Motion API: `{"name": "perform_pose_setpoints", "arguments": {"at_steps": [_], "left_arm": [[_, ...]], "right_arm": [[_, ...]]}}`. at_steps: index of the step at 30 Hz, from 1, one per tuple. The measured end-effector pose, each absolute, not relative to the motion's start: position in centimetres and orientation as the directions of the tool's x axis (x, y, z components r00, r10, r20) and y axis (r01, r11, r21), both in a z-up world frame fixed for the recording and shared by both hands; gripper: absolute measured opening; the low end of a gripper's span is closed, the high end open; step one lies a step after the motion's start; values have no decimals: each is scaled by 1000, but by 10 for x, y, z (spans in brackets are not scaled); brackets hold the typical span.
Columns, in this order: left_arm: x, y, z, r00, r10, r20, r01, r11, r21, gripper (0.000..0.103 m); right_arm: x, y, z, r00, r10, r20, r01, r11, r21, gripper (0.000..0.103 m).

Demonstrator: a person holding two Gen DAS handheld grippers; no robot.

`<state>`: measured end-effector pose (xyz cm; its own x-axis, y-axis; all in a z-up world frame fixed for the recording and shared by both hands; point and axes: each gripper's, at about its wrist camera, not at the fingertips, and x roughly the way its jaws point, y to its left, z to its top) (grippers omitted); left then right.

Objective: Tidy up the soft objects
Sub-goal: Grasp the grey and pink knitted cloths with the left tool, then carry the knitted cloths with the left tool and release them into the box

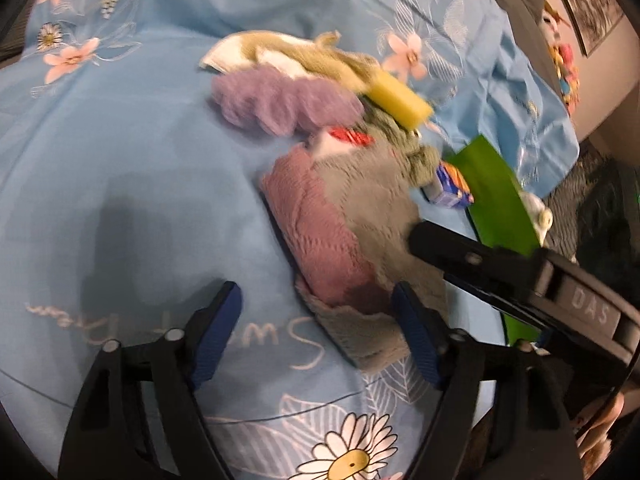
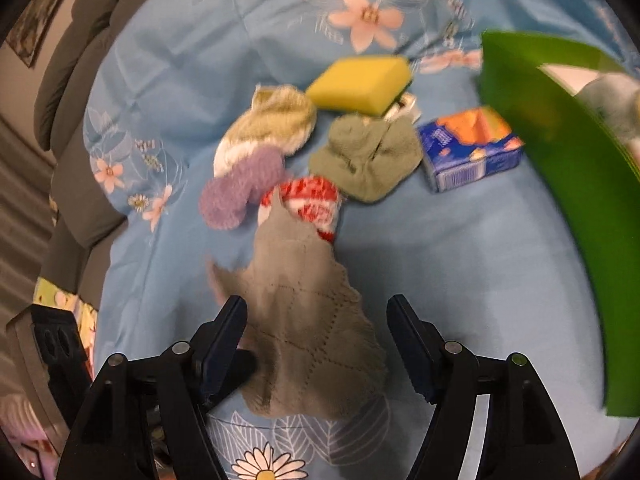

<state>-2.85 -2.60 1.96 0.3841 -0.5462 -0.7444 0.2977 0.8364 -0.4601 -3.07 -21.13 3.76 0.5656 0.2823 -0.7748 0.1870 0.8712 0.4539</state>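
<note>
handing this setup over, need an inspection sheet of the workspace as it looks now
surface: blue floral bedsheet, creased
job's things: grey knit cloth nearest; purple fuzzy piece, red and white piece, olive cloth, yellow-green sock, yellow sponge behind it
clutter: blue and orange box; green bin at the right
grippers: left tongs open, one finger against the cloth's edge; right tongs open over the grey cloth
cables: nothing seen
surroundings: grey cushions, framed picture
</note>
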Motion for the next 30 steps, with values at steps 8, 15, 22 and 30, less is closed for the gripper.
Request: {"name": "perform_pose_setpoints", "arguments": {"at_steps": [8,15,22,30], "left_arm": [[-32,-51,16,410,-511,-755,374,850,-371,19],[-40,-61,44,485,-511,-710,419,848,-324,17],[-57,-97,105,566,-586,-580,530,797,-290,17],[-66,-180,143,509,-709,-488,695,673,-253,17]], "right_arm": [[-8,-201,4,449,539,-712,143,743,653,39],[-22,-204,40,546,468,-695,89,792,603,30],[-53,-241,112,724,354,-592,54,826,561,30],[-94,-315,154,859,139,-493,171,830,531,30]]}}
